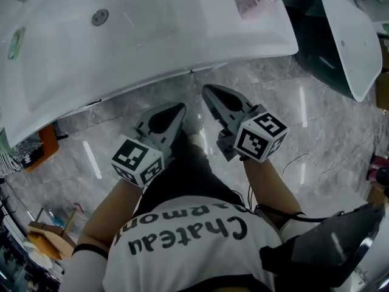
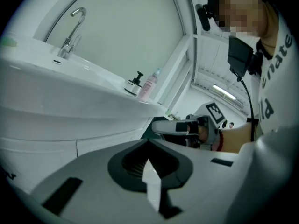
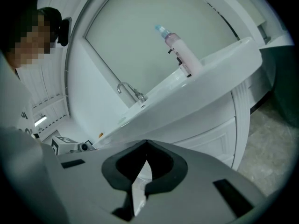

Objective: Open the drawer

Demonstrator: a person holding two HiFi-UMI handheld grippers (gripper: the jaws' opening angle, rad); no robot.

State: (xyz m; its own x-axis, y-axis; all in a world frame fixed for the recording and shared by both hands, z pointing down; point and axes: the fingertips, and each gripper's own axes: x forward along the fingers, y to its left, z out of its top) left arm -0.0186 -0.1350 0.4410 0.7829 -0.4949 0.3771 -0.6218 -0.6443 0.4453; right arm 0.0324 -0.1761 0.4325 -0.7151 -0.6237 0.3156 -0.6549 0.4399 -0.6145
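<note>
The white drawer front (image 3: 219,141) sits under the overhanging sink counter (image 3: 196,92); in the left gripper view it shows as a flat white panel (image 2: 107,141). In the head view the counter (image 1: 152,41) hides the drawer. My left gripper (image 1: 180,107) and right gripper (image 1: 206,89) hang side by side over the floor, just short of the counter's front edge, both pointing at the cabinet. Each has its tips together with nothing between them: the left gripper (image 2: 148,142) and the right gripper (image 3: 147,143). Neither touches the cabinet.
A faucet (image 2: 72,31), a black pump bottle (image 2: 134,84) and a pink bottle (image 3: 180,50) stand on the counter. Grey marble floor (image 1: 304,114) lies below. A white curved fixture (image 1: 349,35) is at the right, and clutter (image 1: 42,145) at the left.
</note>
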